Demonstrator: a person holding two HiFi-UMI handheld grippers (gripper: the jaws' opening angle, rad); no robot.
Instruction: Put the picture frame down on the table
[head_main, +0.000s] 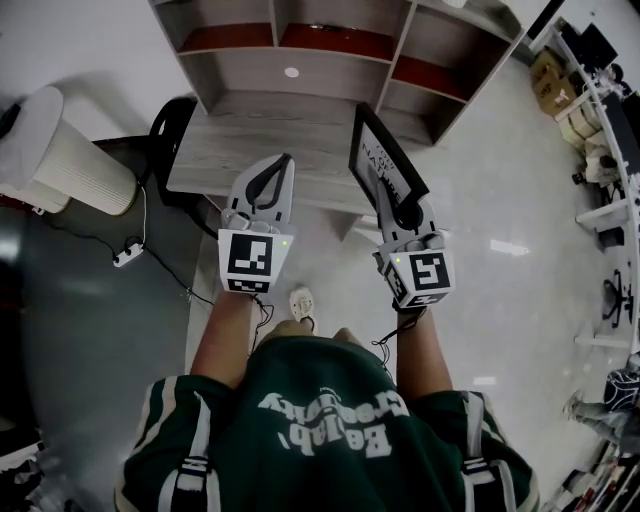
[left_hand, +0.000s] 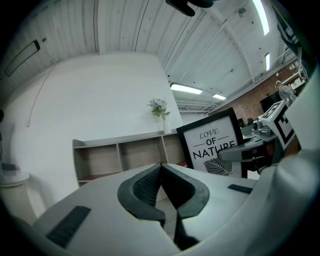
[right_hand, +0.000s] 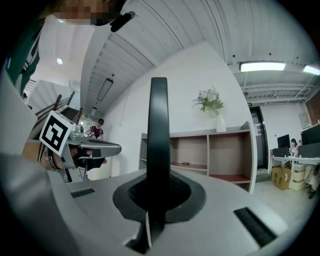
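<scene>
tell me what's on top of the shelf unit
A vase of flowers stands on top of the shelf unit, near its right end. In the right gripper view the picture frame hides a thin strip near the left end.

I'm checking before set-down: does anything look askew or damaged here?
Nothing stands out. The picture frame stands upright and looks intact, its edge clamped in the right gripper; the left gripper is shut and empty.

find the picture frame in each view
Head view: frame upper centre-right, clamped in the right gripper.
Left gripper view: frame right of centre, print facing the camera.
Right gripper view: frame edge-on, a dark upright bar at centre between the fingers.
Shared landmark: the shelf behind it.
</scene>
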